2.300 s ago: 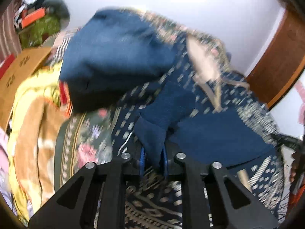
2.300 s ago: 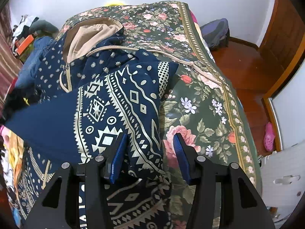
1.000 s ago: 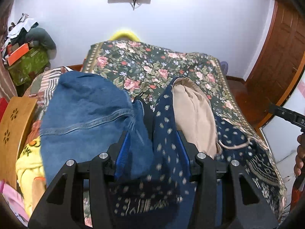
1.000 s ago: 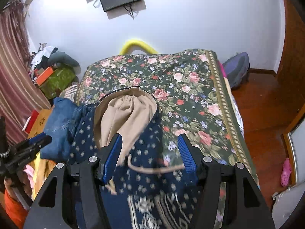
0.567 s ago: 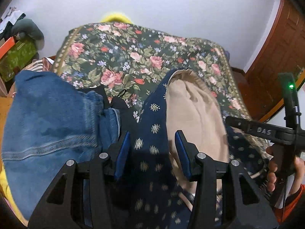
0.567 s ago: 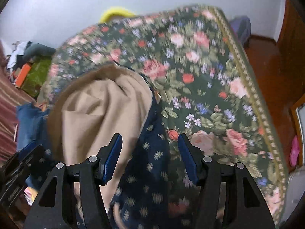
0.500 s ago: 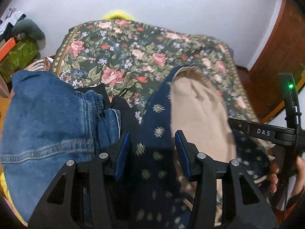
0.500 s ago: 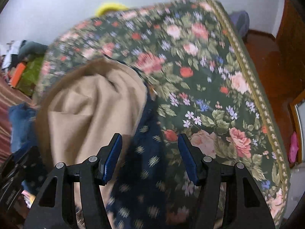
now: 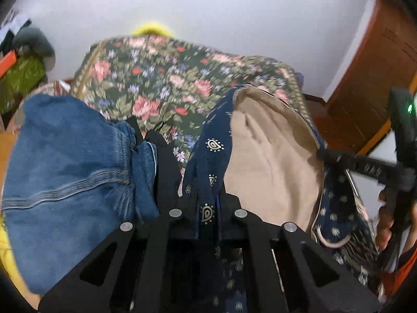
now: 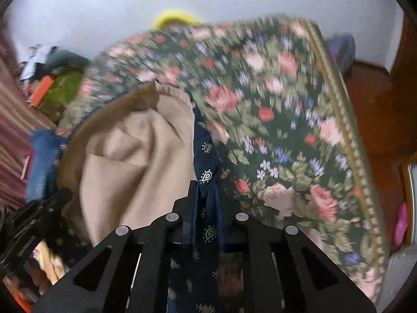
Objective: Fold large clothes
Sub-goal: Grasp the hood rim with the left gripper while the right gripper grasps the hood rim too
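Observation:
A navy hooded garment with gold paisley print and a beige hood lining (image 9: 271, 156) lies on the bed. My left gripper (image 9: 207, 200) is shut on the navy edge of the hood (image 9: 211, 156) at its left side. My right gripper (image 10: 207, 195) is shut on the navy edge of the hood (image 10: 206, 156) at its right side, with the beige lining (image 10: 135, 161) to its left. The right gripper's body shows at the right of the left wrist view (image 9: 365, 167). The left gripper's body shows at the lower left of the right wrist view (image 10: 34, 214).
A floral bedspread (image 9: 161, 83) (image 10: 286, 120) covers the bed. Blue jeans (image 9: 67, 156) lie left of the hood. Clutter (image 10: 49, 86) sits at the far left by the wall. A wooden door (image 9: 370, 83) and red-brown floor (image 10: 370, 109) are at the right.
Both grippers were open around the hood's two edges half a second ago. Now both have closed on the navy edges. Both views are blurred by motion.

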### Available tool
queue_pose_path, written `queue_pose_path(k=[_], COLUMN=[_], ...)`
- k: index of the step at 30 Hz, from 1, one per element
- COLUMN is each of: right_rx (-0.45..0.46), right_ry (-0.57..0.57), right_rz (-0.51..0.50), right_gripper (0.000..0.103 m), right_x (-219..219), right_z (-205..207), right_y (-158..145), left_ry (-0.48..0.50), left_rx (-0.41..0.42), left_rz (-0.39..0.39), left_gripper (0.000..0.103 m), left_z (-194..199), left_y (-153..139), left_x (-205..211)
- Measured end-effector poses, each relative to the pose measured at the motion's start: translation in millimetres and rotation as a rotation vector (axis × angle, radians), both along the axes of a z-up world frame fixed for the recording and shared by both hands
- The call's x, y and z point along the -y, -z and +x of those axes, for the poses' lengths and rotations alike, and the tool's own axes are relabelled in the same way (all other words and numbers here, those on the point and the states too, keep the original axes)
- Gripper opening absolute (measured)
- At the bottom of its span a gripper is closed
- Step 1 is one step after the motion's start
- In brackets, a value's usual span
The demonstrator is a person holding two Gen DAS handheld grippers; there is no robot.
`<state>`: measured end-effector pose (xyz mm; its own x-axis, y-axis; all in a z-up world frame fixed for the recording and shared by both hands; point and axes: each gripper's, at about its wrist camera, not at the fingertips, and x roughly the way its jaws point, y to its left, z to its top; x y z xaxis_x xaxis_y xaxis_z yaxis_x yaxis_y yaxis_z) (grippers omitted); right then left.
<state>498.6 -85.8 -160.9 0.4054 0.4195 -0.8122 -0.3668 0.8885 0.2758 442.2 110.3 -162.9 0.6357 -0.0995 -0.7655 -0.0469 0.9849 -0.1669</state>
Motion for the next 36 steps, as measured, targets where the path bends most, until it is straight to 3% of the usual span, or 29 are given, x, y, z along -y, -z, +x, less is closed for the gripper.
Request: queue_pose_path(k=[4, 10, 15, 27, 32, 36], right_rx=[0.088, 0.140, 0.135, 0.078, 0.113, 0.144], right_ry=[-0.053, -0.124, -0.158, -0.178, -0.205, -0.227], right_rz=[0.063, 0.066, 0.022, -0.192, -0.225, -0.224], right_gripper=[0.010, 0.010, 0.010, 0.010, 0.015, 0.025], right_x=[14.7, 39.2, 57.5, 71.0, 65.1, 52.4], right_z=[-43.0, -111.5, -162.1, -220.3, -226.3, -223.1], right_y=[-47.0, -75.8, -64.5, 12.9, 2.1, -12.2], left_ry=[0.050, 0.124, 0.158, 0.118, 0.120, 0.124], left_rx=[0.052, 0.079, 0.036, -0.178, -0.166, -0.126], left_rz=[0.017, -0.016, -0.004, 0.037, 0.018, 0.009], left_gripper=[0.008, 0.008, 0.008, 0.010, 0.023, 0.029], left_z=[-42.6, -114.4, -165.4, -223.8, -226.4, -213.6], left_y=[-33.9, -61.7, -46.2, 53.3, 39.5, 21.3], left_x=[10.4, 18.1, 24.1, 28.6, 29.4, 28.1])
